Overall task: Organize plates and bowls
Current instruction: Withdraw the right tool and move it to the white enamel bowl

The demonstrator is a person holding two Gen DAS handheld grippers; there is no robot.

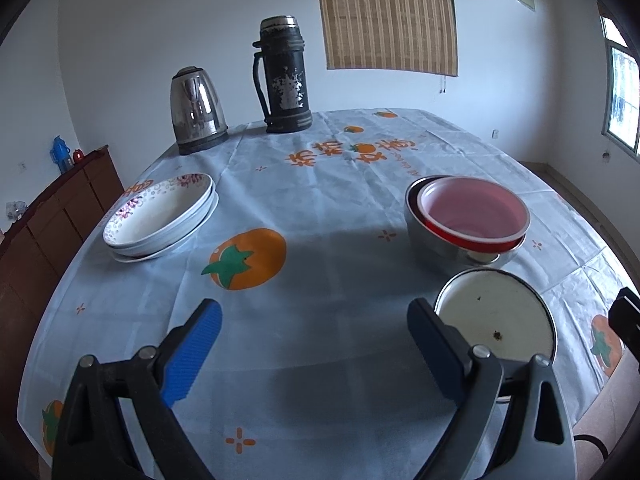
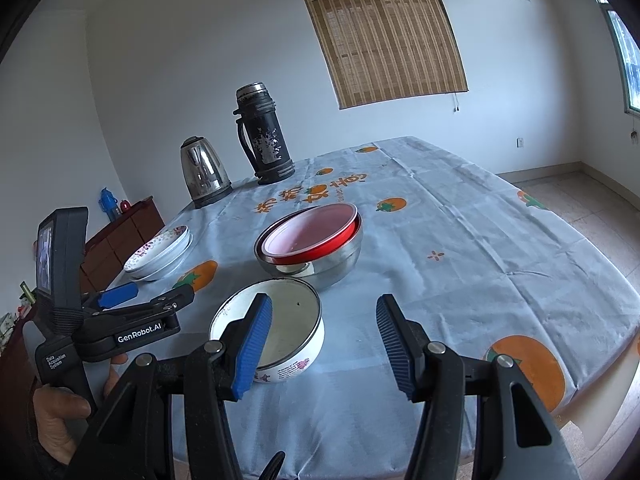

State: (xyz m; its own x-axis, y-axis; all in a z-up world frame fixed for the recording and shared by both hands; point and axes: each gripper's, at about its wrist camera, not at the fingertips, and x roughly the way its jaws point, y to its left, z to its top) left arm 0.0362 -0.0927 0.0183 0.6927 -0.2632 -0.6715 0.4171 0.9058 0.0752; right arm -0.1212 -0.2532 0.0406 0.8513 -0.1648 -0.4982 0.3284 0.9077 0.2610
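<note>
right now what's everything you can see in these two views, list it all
plates: a stack, count unclear, white with speckled pattern, left part of table
steel bowl: 1, silver, mid table
red bowl: 1, red with pale inside, nested in steel bowl
enamel bowl: 1, white with flower print, nearest the grippers
kettle: 1, silver, far edge
flask: 1, worn black, beside kettle
tablecloth: 1, pale blue with orange fruit
cabinet: 1, brown, left of table
blind: 1, tan, on wall
left gripper: blue pads, open, empty
right gripper: blue pads, open, empty
hand: 1, on left gripper's handle
</note>
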